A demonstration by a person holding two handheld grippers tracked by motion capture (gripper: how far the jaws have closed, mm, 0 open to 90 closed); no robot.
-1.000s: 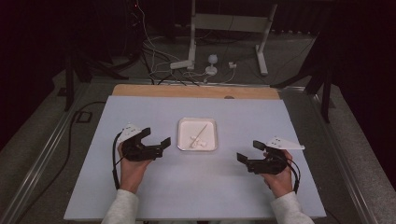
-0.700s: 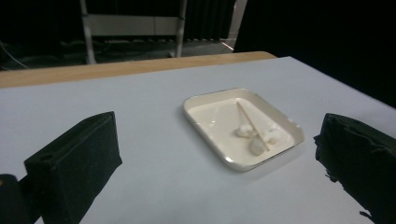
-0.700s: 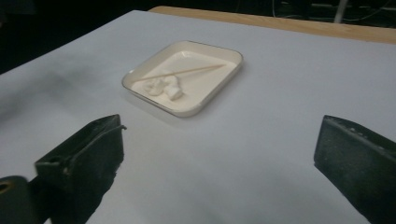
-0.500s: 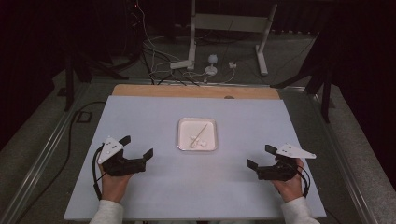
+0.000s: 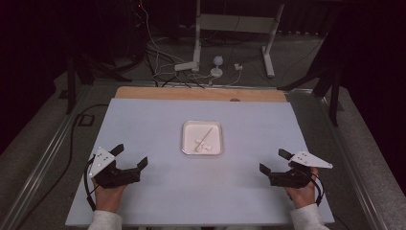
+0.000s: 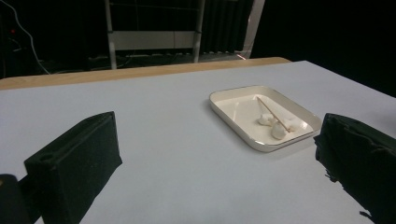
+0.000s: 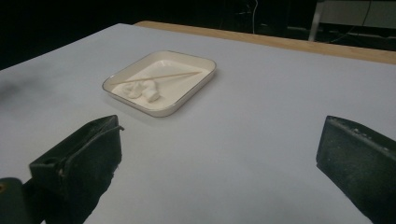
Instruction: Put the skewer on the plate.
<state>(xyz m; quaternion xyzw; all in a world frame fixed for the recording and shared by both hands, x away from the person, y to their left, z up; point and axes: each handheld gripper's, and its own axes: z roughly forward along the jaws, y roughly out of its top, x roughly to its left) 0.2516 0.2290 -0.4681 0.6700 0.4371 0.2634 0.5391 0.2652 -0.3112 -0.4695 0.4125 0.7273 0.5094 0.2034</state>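
Tongs, two, left (image 5: 130, 156) and right (image 5: 272, 161), both spread; one tray (image 5: 187, 143).

Left gripper (image 5: 130, 156): black body, two black block-shaped jaws with a matte, finely textured face.
Left gripper plate (image 5: 101, 161): light grey, three-cornered, small dark fastener marks on its top.
Left gripper cable (image 5: 88, 184): black, looping from the body past the wrist.
Left sleeve (image 5: 104, 220): white, cuff at the wrist.
Right gripper (image 5: 275, 161): black body, same pattern; jaw faces matte black, edges slightly frayed in the right gripper view.
Right gripper plate (image 5: 311, 159): light grey, three-cornered, long pointed tip.
Right gripper cable (image 5: 318, 186): black, curving beside the hand.
Right sleeve (image 5: 307, 218): white.
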